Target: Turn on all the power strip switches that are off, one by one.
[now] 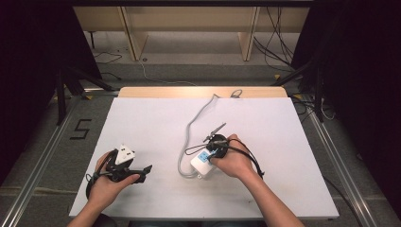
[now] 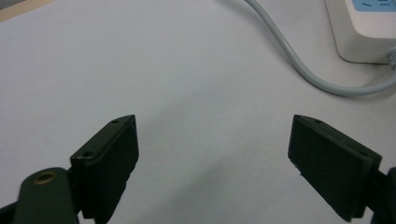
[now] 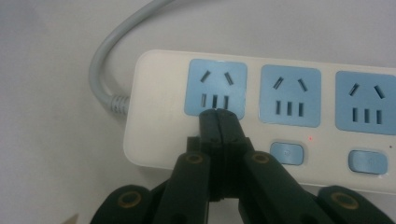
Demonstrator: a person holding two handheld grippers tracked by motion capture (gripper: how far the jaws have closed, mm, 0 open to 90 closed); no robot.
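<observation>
A white table top [image 1: 156, 123] is seen across the middle of the high view, with a wooden edge along its far side and grey floor around it. Right of centre on it, a white power strip [image 3: 261, 116] is laid flat, its grey cord [image 1: 191, 127] looping away toward the upper middle of the frame. In the right gripper view the strip runs across the centre of the picture, three blue socket faces [image 3: 217, 88] being shown in a row, with small blue switch buttons [image 3: 287, 153] below them toward the lower right.

The right gripper [image 3: 219, 116] is brought down over the strip from the bottom of its own view; its jaws are pressed fully together with nothing between them, and the joined tips are set at the lower edge of the leftmost socket face, just beside its switch area. This closed, pointed form is judged to serve as a single prodding tip for pushing a switch, not for grasping.

The left gripper [image 2: 212, 158] is held low over bare table at the lower left of the high view, jaws spread wide and empty, well apart from the strip, seemingly parked in reserve. The cord curves past at the upper right of the left gripper view and blocks nothing.
</observation>
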